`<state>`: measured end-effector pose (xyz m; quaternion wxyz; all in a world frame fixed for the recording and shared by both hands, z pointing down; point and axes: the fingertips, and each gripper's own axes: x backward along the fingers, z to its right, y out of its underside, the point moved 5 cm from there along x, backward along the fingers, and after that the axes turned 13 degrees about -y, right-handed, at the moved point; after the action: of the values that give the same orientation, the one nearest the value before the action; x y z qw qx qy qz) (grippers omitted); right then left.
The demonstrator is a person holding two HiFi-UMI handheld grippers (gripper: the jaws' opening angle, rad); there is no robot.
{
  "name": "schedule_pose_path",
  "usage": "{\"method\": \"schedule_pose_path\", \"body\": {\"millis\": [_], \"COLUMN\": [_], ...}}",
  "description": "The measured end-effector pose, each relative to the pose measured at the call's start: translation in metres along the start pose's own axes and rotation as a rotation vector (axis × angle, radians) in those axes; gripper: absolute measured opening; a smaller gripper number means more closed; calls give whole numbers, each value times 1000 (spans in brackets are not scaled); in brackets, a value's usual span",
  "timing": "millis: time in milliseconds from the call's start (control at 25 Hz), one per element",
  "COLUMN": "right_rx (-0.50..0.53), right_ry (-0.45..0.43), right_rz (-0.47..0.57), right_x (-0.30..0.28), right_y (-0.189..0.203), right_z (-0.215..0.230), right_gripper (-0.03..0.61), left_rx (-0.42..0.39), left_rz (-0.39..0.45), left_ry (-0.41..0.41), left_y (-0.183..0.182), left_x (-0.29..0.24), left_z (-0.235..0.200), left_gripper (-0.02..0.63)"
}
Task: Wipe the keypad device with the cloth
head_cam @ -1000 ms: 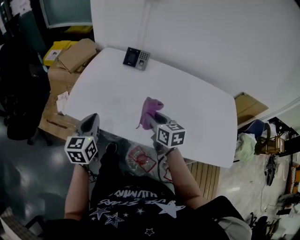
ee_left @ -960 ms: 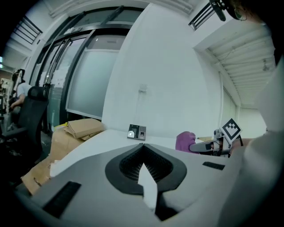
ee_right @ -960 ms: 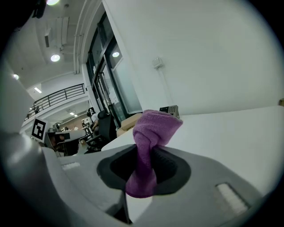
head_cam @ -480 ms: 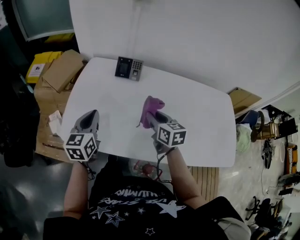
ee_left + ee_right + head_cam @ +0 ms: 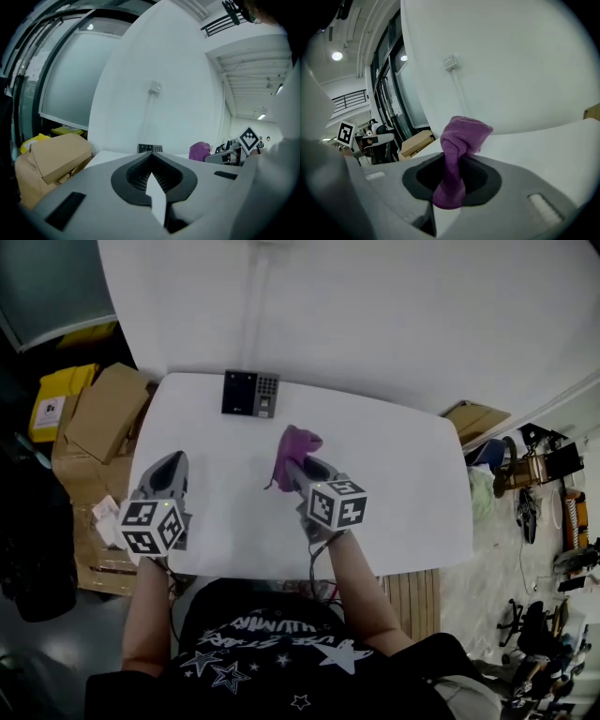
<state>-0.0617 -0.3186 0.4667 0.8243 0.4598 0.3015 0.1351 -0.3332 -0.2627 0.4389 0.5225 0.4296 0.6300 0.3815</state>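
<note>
1. Head view: the right gripper (image 5: 289, 466) is over the middle of the white table (image 5: 403, 493), with the left gripper (image 5: 170, 461) well apart from it near the table's left edge.
2. Right gripper view: the jaws are clamped on the purple cloth (image 5: 458, 140). A twisted neck of cloth runs down between them and a bunched lump stands above the tips.
3. In the head view the cloth sticks out ahead of the right gripper's tips, with a fold hanging on their left side. Whether it touches the table cannot be told.
4. Left gripper view: the jaws are pressed together at their tips with nothing between them.
5. The keypad device (image 5: 249, 394) lies flat at the table's far edge, near the white wall (image 5: 394, 315). It is ahead of both grippers, roughly between their lines of aim, and nearer to the right gripper's cloth than to the left gripper. Neither gripper nor the cloth touches it.
6. In the left gripper view the device shows small, just above the closed tips, and the cloth appears to their right.
7. To the left of the left gripper, off the table, are brown cardboard boxes (image 5: 98, 413) and a yellow box (image 5: 52, 409) beyond them.
8. A marker cube (image 5: 336, 505) sits on the rear of the right gripper, just ahead of the person's hand.
</note>
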Motion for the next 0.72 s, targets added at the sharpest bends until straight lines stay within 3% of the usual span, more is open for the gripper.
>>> {"method": "schedule_pose_path", "body": {"millis": [280, 720], "right_rx": [12, 57], "right_ry": [26, -7], "right_rz": [4, -44], "right_x": [-47, -121], "right_y": [-27, -58], "right_z": [3, 10], "right_gripper": [92, 92], "left_rx": [-12, 5], "left_rz": [-4, -22], "left_ry": [61, 92], "left_y": [-21, -35], "left_x": [-48, -105], "left_z": [-26, -50], "left_gripper": [6, 6]}}
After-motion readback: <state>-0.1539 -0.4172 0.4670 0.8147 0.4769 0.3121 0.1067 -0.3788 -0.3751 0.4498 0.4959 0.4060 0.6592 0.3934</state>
